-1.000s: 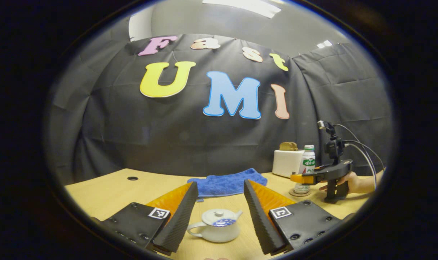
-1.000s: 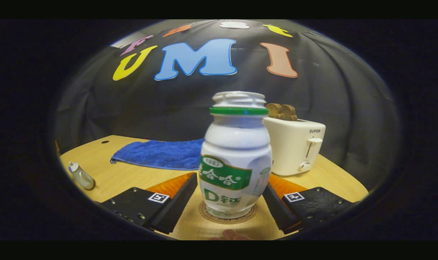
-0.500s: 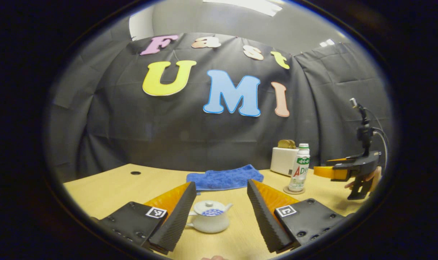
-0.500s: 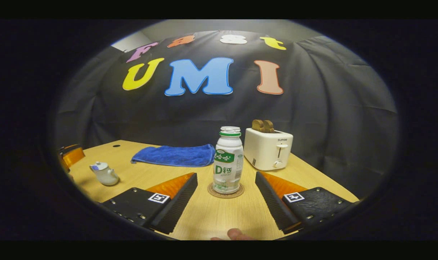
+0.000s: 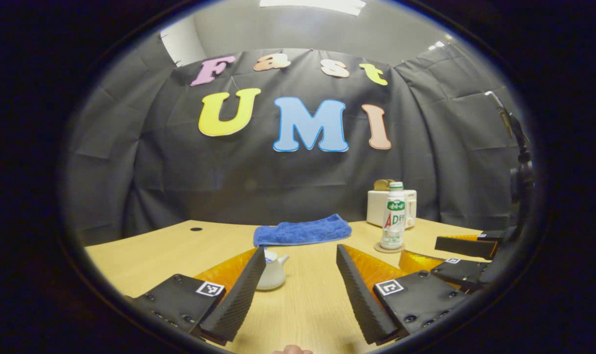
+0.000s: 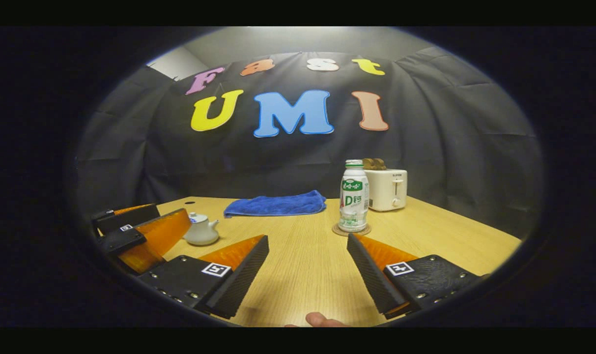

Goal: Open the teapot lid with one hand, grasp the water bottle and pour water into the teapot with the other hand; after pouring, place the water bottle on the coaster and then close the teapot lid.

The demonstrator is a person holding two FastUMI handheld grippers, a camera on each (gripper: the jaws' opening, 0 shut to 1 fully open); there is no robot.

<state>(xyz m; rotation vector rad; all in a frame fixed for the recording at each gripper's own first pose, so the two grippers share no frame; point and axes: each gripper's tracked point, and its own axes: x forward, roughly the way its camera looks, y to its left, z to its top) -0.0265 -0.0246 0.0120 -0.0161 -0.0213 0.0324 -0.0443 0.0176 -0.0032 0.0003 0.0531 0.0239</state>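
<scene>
Two grippers hang empty over the pale wooden table (image 6: 307, 275): the left gripper (image 5: 298, 290) at the bottom centre of the left gripper view and the right gripper (image 6: 305, 273) at the bottom centre of the right gripper view both have their fingers spread wide, gripping nothing.

Next, at left of centre in the right gripper view, the small white ceramic teapot (image 6: 201, 231) stands upright with its lid seated; its contents are hidden. In the left gripper view it sits partly behind one finger.

Farther off, right of centre, the white plastic water bottle with the green label (image 6: 353, 199) stands upright on the round brown coaster (image 6: 351, 230), its mouth apparently uncapped; its fill level cannot be read.

Risk: an open, tall bottle on a small coaster probably tips and spills if a gripper sweeps past it carelessly. The blue terry towel (image 6: 275, 204) and the white toaster (image 6: 388, 188), farthest back, would catch the spill.
</scene>
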